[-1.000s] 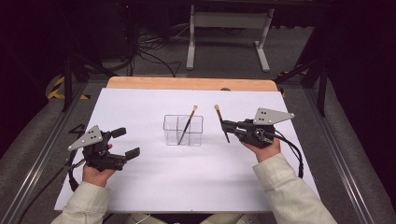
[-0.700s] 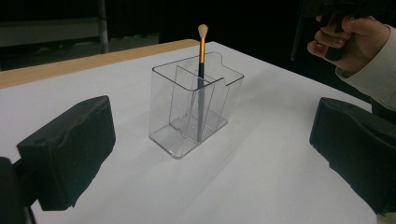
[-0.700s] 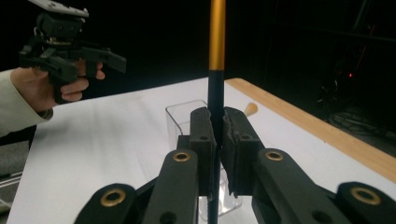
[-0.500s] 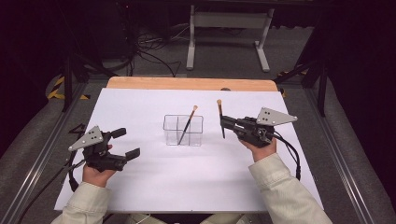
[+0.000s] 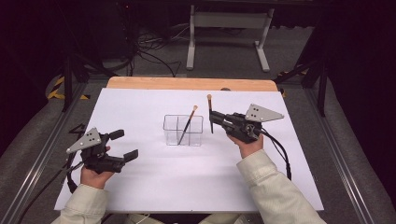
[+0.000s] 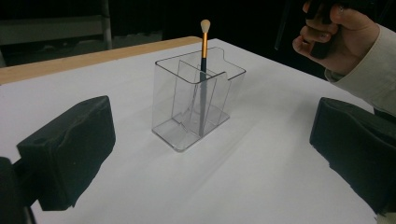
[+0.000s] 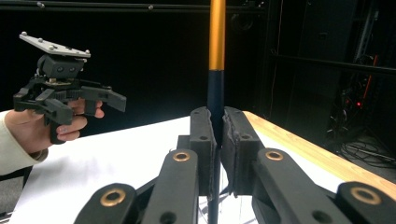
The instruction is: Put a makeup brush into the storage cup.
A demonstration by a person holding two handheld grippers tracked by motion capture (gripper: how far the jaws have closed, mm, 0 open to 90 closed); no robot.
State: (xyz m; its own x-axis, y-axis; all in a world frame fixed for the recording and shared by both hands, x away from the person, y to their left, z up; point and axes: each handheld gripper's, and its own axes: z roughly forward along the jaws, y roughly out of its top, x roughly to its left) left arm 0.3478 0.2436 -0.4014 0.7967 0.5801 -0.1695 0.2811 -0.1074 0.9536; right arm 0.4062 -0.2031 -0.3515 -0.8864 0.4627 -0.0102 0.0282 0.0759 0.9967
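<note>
The right gripper (image 5: 215,119) has carried its makeup brush (image 5: 210,113) leftward, closer to the clear organizer (image 5: 183,130), jaws pinching the dark handle and holding it upright just beside the box. A second brush (image 5: 187,125) leans inside the organizer. The left gripper (image 5: 122,144) rests on the white table (image 5: 154,186), jaws spread.

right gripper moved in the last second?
Yes. In the high view the right gripper, shut on a brush, has shifted left toward the clear holder, which has stayed put on the table.
</note>
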